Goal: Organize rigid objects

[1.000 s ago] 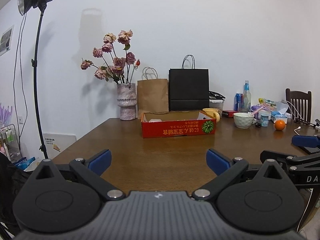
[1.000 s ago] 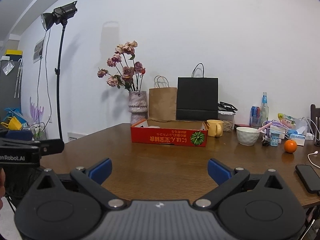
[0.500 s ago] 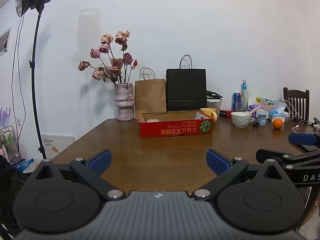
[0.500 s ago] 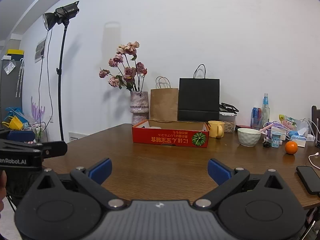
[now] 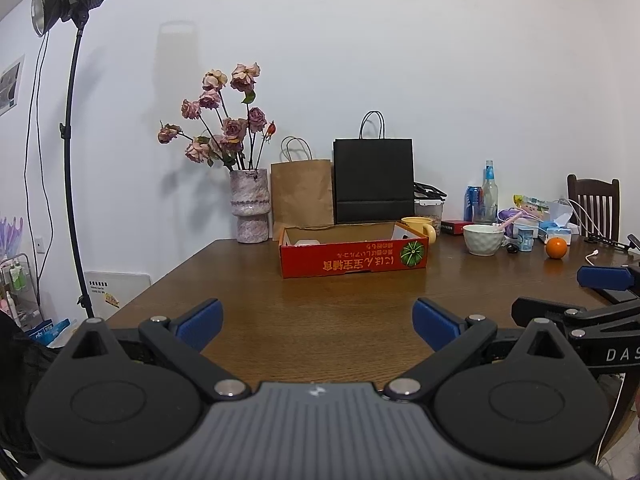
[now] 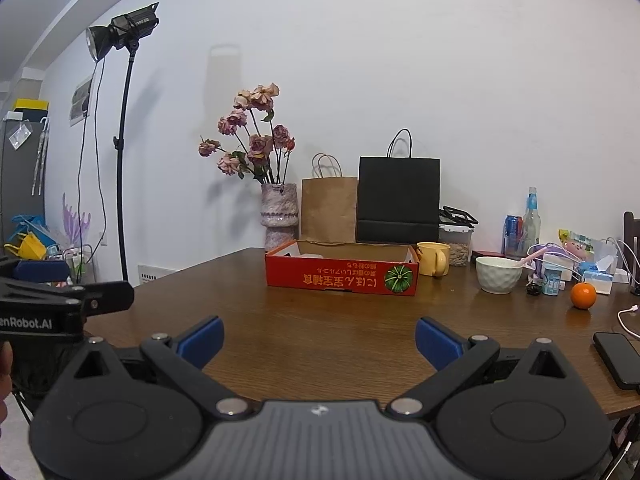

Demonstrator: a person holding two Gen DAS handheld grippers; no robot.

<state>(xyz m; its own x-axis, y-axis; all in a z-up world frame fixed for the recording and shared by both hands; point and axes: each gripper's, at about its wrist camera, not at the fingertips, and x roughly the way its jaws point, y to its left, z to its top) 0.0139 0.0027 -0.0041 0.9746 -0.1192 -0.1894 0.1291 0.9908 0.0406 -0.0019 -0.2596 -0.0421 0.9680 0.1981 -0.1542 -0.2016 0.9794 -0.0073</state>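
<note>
Both hand-held grippers hang at the near edge of the worktop (image 5: 320, 320), jaws spread wide and empty: left (image 5: 318, 320), right (image 6: 319, 338). The red box (image 6: 342, 276) sits mid-worktop; mug (image 6: 432, 258), bowl (image 6: 498, 275) and orange (image 6: 583, 295) lie to its right.

1. Ahead of the left gripper (image 5: 316, 320), the red box (image 5: 354, 258) shows only its near wall; what lies inside is mostly hidden.
2. Right of the right gripper (image 6: 319, 340), the picture edge cuts off the chair (image 6: 632, 232).
3. Ahead and right, the clutter (image 6: 568, 264) beyond the bowl (image 6: 498, 275) is too small to identify.
4. The phone (image 6: 618, 360) is partly covered by the right gripper's body.
</note>
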